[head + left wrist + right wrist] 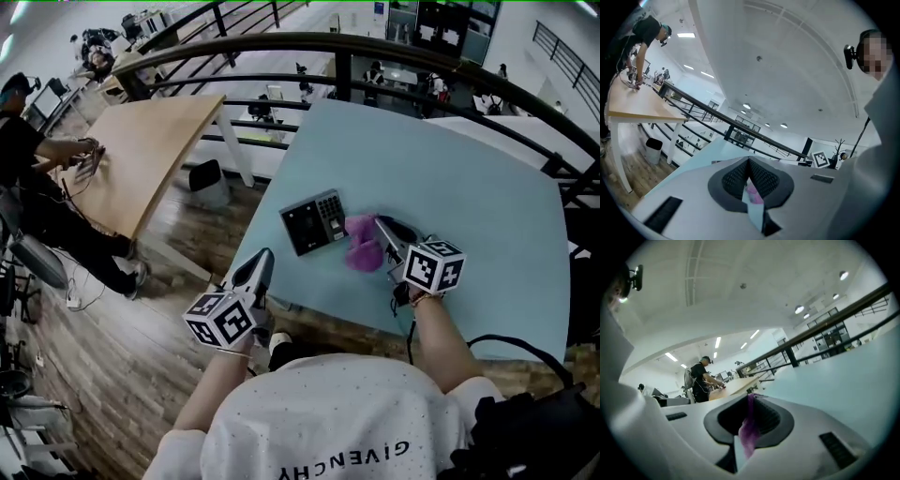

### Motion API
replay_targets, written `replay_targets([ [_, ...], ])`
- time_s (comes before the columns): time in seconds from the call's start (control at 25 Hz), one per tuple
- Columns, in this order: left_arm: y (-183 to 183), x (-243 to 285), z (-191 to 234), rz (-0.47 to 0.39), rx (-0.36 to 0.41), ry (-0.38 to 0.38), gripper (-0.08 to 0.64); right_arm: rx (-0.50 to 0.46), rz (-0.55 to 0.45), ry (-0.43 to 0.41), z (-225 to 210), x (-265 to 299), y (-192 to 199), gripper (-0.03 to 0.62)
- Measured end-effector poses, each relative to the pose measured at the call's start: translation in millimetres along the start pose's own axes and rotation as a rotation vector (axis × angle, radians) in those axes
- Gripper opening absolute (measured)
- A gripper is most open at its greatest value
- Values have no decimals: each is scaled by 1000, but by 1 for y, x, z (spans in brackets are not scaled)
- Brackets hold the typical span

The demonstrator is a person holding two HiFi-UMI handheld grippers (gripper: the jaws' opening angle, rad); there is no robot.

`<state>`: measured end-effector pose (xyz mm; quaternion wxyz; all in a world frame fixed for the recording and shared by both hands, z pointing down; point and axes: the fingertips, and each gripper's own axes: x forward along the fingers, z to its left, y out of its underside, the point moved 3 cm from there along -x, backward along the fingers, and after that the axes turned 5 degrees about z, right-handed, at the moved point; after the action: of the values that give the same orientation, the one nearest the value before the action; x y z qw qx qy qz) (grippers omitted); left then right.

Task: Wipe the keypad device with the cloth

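Head view shows the keypad device [314, 221] lying flat on the pale blue table [469, 178], its keypad end just beside the purple cloth [359, 247], which is bunched on the table to its right. The right gripper [381, 228] has its jaws clamped on a fold of that cloth. The left gripper [262, 257] hangs at the table's near-left edge, apart from the device, its jaws pressed together with nothing between them.

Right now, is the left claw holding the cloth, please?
No, the cloth is pinched in the right claw; the left claw holds nothing.
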<state>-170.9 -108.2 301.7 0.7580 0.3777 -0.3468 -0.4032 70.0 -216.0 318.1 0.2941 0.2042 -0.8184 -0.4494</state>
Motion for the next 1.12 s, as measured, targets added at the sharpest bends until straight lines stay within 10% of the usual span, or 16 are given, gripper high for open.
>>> replay_targets([
  [0.48,-49,17,-98,-167,135,196,2,-393,-267,99,76,-133,-97,41],
  [1.12,-49,-30,-111,-96,150,318,2,-371,-237,273,119,-153,-56,40],
])
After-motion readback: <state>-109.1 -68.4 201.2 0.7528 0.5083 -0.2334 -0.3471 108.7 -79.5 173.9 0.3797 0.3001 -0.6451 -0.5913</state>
